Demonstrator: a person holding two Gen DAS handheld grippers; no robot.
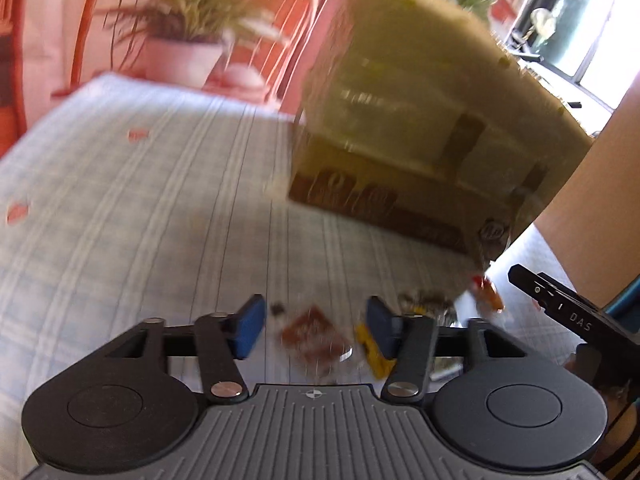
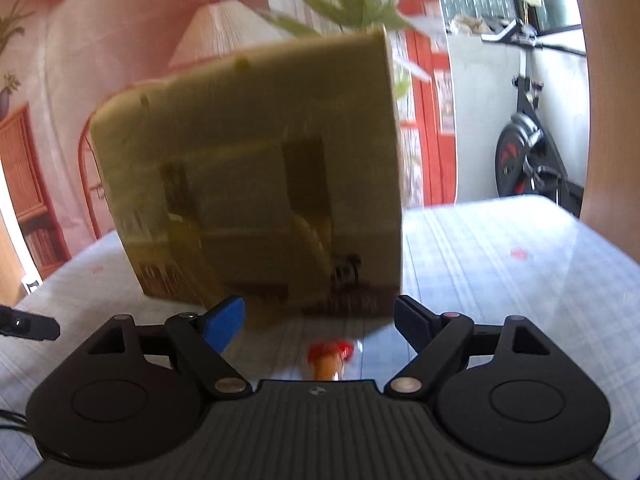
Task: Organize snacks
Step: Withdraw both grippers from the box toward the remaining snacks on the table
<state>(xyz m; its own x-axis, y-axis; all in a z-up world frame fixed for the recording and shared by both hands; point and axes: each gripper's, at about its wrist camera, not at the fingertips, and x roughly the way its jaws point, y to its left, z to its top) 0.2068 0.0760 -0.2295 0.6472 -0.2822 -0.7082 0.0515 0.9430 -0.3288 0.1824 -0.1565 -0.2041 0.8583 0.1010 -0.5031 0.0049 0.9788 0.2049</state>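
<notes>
A tall cardboard box [image 1: 420,120] stands on the table, blurred, and fills the middle of the right wrist view [image 2: 256,176]. My left gripper [image 1: 316,322] is open just above the cloth, with a reddish-brown snack packet [image 1: 316,340] lying between its blue pads [image 1: 250,326], which do not press on it. A yellow packet [image 1: 374,356] lies by its right finger. My right gripper [image 2: 320,320] is open in front of the box, over a red and orange wrapped snack [image 2: 330,356], the same snack [image 1: 486,294] that the left wrist view shows at the box's near corner.
A pale blue checked cloth [image 1: 140,200] covers the table. Beyond its far edge stand a potted plant [image 1: 184,56] and rattan chairs. An exercise bike [image 2: 528,152] stands by the window at the right. A black part of the other gripper [image 1: 560,304] juts in beside the snacks.
</notes>
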